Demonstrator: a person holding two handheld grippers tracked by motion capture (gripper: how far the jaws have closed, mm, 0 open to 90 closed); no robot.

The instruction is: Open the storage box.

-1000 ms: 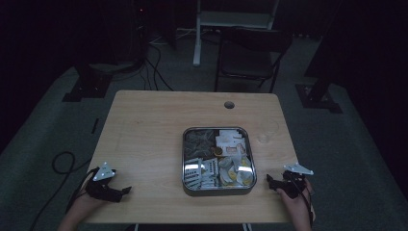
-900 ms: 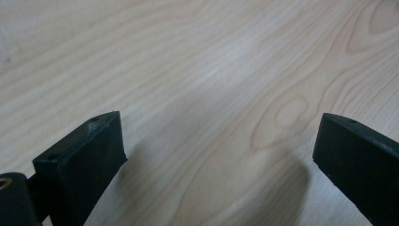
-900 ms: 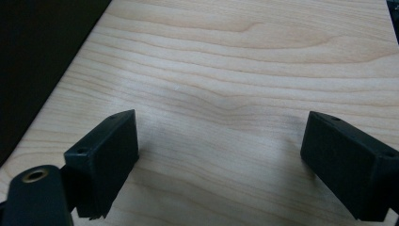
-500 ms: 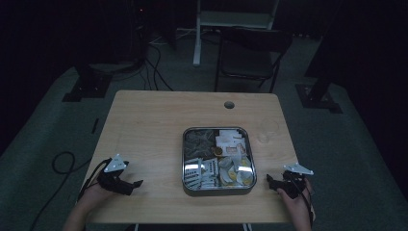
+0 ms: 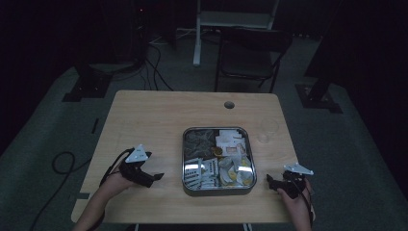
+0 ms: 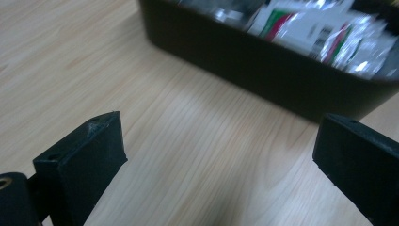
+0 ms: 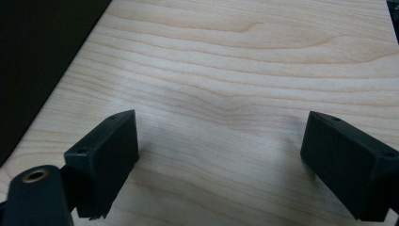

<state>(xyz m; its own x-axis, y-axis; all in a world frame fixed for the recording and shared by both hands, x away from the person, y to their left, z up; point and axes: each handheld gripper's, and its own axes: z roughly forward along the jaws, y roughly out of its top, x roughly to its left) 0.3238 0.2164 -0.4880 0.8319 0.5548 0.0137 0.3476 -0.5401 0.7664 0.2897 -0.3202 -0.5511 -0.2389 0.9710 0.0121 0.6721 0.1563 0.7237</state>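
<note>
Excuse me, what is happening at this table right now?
A person sits at a wooden table with a gripper in each hand. The left gripper, jaws open, points toward a metal tray filled with small packets. The right gripper, also open, rests near the table's edge on the tray's other side. Neither holds anything yet.

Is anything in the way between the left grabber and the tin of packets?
Nothing visible. The left gripper, jaws open, faces the tin across bare table. Only the tin's own wall stands before the packets.
</note>
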